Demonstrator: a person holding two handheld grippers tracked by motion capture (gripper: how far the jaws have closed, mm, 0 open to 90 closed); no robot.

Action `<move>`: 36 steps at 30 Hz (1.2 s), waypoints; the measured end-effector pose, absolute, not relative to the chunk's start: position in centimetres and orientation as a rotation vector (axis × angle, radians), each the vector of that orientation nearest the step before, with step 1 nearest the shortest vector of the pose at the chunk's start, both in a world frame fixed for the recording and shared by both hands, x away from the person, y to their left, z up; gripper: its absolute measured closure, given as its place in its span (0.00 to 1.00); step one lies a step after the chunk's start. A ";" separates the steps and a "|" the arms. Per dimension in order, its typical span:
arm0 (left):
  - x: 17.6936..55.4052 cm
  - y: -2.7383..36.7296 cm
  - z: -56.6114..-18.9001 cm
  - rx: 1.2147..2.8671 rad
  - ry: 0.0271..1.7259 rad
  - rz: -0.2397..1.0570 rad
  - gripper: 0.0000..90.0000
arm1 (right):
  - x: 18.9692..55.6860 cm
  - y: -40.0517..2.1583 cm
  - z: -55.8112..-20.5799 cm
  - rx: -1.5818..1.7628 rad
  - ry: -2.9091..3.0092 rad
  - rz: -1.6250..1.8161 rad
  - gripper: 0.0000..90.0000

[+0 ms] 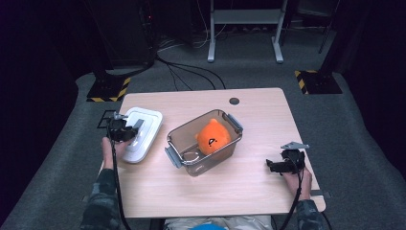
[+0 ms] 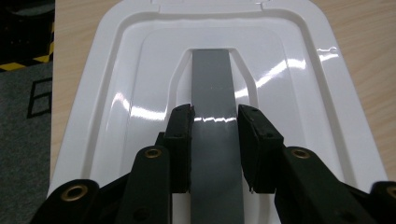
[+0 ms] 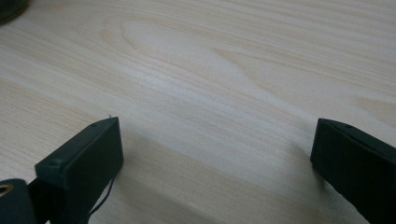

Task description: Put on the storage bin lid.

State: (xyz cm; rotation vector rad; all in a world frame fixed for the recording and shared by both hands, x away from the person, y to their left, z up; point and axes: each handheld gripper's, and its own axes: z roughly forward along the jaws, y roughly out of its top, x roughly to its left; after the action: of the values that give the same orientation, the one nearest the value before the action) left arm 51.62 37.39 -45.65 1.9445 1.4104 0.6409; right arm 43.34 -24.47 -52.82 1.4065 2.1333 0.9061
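Where the surface (image 1: pixel 268 120) runs out at its left edge lies the white lid (image 2: pixel 140 93): stiff, glossy plastic, likely light and slippery, best taken by its raised grey handle strip (image 2: pixel 212 84). Left gripper (image 2: pixel 215 135) pinches that strip, pads on both sides. Centre: clear container (image 1: pixel 184 139) with orange plush toy (image 1: pixel 213 135) inside. Near right: right gripper (image 3: pixel 215 149) spread wide over bare wood, holding nothing

Camouflage sleeves, and each black tool (image 1: pixel 125 129) has brass-coloured pivot screws and a trailing black cable.
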 end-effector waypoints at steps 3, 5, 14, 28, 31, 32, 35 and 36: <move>51.1 36.8 -43.7 1.953 1.358 0.633 0.74 | 43.3 -24.5 -52.8 1.407 2.131 0.905 0.02; 50.8 36.4 -42.6 1.978 1.324 0.633 0.74 | 43.3 -24.5 -52.8 1.407 2.132 0.907 0.02; 49.9 34.7 -38.3 1.997 1.201 0.625 0.74 | 43.3 -24.5 -52.8 1.405 2.133 0.906 0.02; 48.9 31.9 -34.3 2.034 1.063 0.602 0.74 | 43.3 -24.5 -52.8 1.404 2.134 0.906 0.02; 48.8 31.5 -34.0 2.034 1.047 0.587 0.74 | 43.3 -24.5 -52.8 1.404 2.134 0.906 0.02; 48.8 31.4 -33.8 2.042 1.036 0.582 0.74 | 43.3 -24.5 -52.8 1.403 2.134 0.906 0.02; 48.6 30.7 -33.6 2.055 1.003 0.575 0.74 | 43.3 -24.5 -52.8 1.404 2.134 0.906 0.02; 48.6 30.5 -33.5 2.065 0.992 0.571 0.74 | 43.3 -24.5 -52.8 1.403 2.134 0.906 0.02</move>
State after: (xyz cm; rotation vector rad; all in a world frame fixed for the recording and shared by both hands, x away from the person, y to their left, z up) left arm 48.56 30.51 -33.47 2.0645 0.9916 0.5705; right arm 43.34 -24.48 -52.82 1.4034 2.1345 0.9063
